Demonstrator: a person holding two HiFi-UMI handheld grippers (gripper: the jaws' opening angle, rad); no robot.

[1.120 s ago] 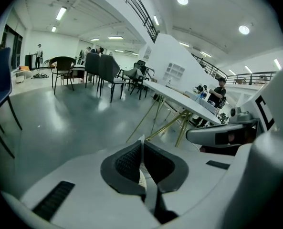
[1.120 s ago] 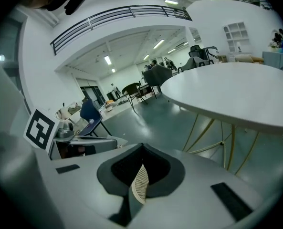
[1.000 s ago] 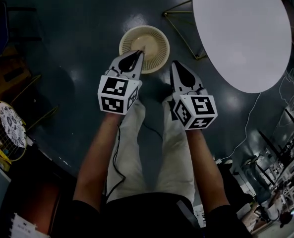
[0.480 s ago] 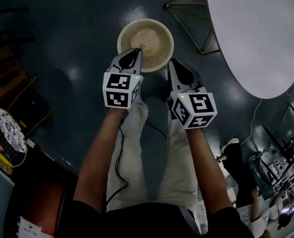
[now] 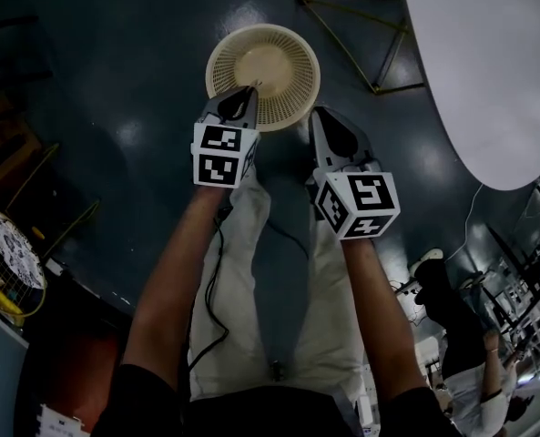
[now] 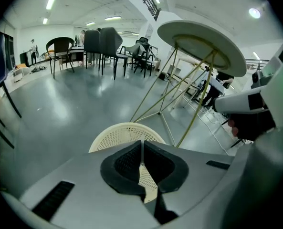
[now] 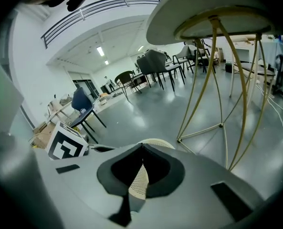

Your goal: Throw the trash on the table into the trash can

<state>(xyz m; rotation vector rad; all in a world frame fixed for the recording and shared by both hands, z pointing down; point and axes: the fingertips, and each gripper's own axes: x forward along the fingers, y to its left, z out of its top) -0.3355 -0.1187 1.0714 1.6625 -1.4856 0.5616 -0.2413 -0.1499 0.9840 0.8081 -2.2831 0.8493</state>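
The trash can (image 5: pixel 262 73) is a cream mesh basket on the dark floor, also low in the left gripper view (image 6: pixel 124 133). My left gripper (image 5: pixel 250 90) hangs over its near rim, jaws shut with nothing between them (image 6: pixel 142 143). My right gripper (image 5: pixel 317 115) is just right of the can, also shut and holding nothing (image 7: pixel 142 147); mesh shows through the gap behind its tips. The white round table (image 5: pixel 488 53) is at the upper right; the part of its top that shows is bare. No trash is in sight.
The table's gold wire legs (image 5: pixel 361 25) stand right of the can. A wire rack with a patterned plate (image 5: pixel 10 258) is at the far left. A person (image 5: pixel 465 344) stands at the lower right. Chairs (image 6: pixel 105 44) stand far across the floor.
The head view has swung, so the table has slid toward the upper right corner. Both grippers stay shut and have barely moved over the trash can.
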